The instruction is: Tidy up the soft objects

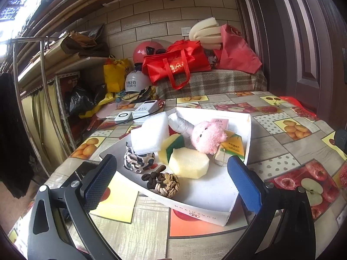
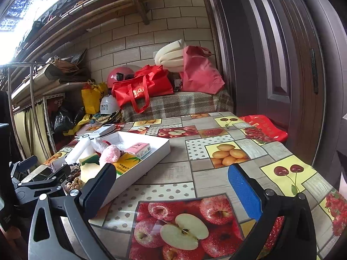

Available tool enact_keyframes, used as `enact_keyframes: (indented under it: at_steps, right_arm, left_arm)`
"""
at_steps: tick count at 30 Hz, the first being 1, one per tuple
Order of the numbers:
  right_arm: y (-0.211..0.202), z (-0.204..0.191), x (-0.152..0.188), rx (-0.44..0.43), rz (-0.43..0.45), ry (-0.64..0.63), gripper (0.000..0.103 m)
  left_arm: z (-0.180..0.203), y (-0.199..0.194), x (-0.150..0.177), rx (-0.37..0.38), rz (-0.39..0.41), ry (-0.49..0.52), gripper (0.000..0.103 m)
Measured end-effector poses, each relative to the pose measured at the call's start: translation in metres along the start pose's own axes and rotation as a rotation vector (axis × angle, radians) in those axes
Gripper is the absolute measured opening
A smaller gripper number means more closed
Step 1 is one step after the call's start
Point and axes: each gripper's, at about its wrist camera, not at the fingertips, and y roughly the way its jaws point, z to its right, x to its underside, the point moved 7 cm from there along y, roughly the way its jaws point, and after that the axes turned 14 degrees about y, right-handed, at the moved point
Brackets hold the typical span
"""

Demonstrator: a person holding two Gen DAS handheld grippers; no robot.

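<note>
The left gripper (image 1: 171, 179) stands with its jaws spread wide and nothing between them, poised over the near end of a white tray (image 1: 216, 213). Just beyond its tips lie a braided brown-and-tan hair tie (image 1: 161, 183) and a pale yellow sponge (image 1: 188, 162). At 11 o'clock from that sponge sits a leopard-print scrunchie (image 1: 138, 161), with a white foam block (image 1: 150, 135) leaning behind it. A yellow-and-green scouring sponge (image 1: 172, 146) stands between foam and pale sponge. At 1 o'clock rests a pink plush toy (image 1: 208, 137), touching a yellow carton (image 1: 235, 146); a pink box (image 1: 220, 122) lies behind. A silvery wrapped roll (image 1: 181, 125), possibly fabric, slants at the far end.

The right gripper (image 2: 171, 186) is likewise spread and empty, hovering above the bare fruit-print tablecloth (image 2: 214, 151). The tray (image 2: 151, 158) lies at its 10 o'clock, well apart from its blue pad (image 2: 244, 191).
</note>
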Motion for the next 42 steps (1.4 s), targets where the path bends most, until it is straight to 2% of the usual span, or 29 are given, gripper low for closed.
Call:
enact_keyframes:
  at_steps: [2, 3, 8, 10, 13, 21, 42]
  right_arm:
    - [-0.005, 0.008, 0.001, 0.03, -0.003, 0.014, 0.103]
    - [-0.008, 0.015, 0.001, 0.058, 0.007, 0.033, 0.103]
    - [-0.012, 0.031, 0.005, 0.142, -0.017, 0.042, 0.103]
    - [-0.018, 0.033, 0.004, 0.131, 0.009, 0.053, 0.103]
    - [-0.026, 0.032, 0.003, 0.09, 0.036, 0.059, 0.103]
    - [-0.03, 0.034, 0.001, 0.072, 0.055, 0.08, 0.103]
    - [-0.028, 0.028, 0.004, 0.071, 0.045, 0.049, 0.103]
  left_arm:
    - [0.009, 0.0, 0.004, 0.067, -0.032, -0.008, 0.103]
    - [0.013, -0.001, 0.006, 0.077, -0.045, -0.008, 0.103]
    - [0.024, -0.012, 0.004, 0.046, -0.049, 0.035, 0.103]
    - [0.034, -0.016, 0.003, 0.093, -0.042, 0.071, 0.103]
    - [0.044, -0.02, 0.001, 0.113, -0.033, 0.108, 0.103]
    - [0.042, -0.008, 0.007, 0.099, -0.103, 0.093, 0.103]
    - [0.043, -0.008, 0.008, 0.091, -0.105, 0.108, 0.103]
